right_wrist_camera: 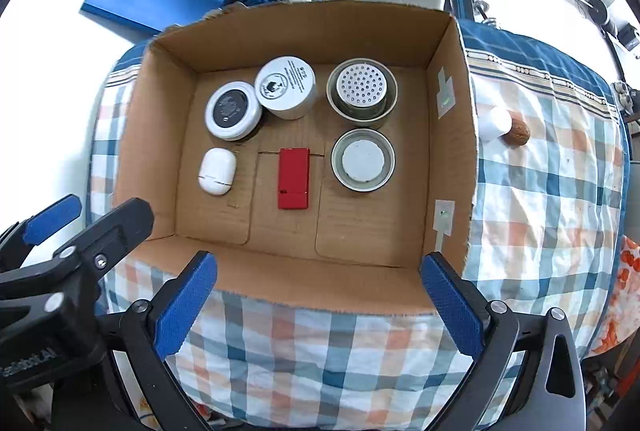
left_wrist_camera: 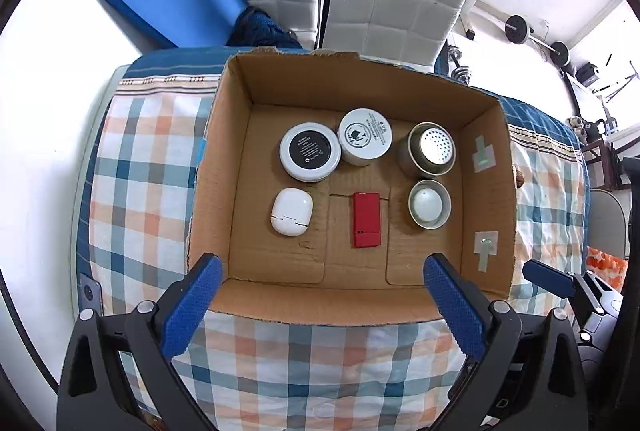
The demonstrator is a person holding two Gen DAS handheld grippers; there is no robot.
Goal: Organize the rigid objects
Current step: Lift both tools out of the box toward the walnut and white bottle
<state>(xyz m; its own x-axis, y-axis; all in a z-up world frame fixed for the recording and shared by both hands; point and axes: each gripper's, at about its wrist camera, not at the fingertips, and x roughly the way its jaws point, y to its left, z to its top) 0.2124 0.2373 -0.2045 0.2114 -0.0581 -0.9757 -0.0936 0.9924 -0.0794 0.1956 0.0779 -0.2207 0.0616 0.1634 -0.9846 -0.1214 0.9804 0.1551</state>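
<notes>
Brown cardboard box (right_wrist_camera: pixel 304 27) holds six items; lid print on round white tin (right_wrist_camera: pixel 285 86) too small to read. My left gripper (left_wrist_camera: pixel 322 305) and right gripper (right_wrist_camera: pixel 316 305) both gape, empty.

The left gripper (left_wrist_camera: pixel 322 305) hangs over the near edge of an open box (left_wrist_camera: pixel 236 167), jaws wide with nothing between them. Inside lie six things in two rows: a black-topped jar (left_wrist_camera: pixel 310 151), a white tin (left_wrist_camera: pixel 365 135) touching it, a perforated can (left_wrist_camera: pixel 432 150); nearer, a white case (left_wrist_camera: pixel 291 211), a red block (left_wrist_camera: pixel 366 219), a small cup (left_wrist_camera: pixel 429 209). The box sits on a checked cloth (left_wrist_camera: pixel 136 167).
</notes>
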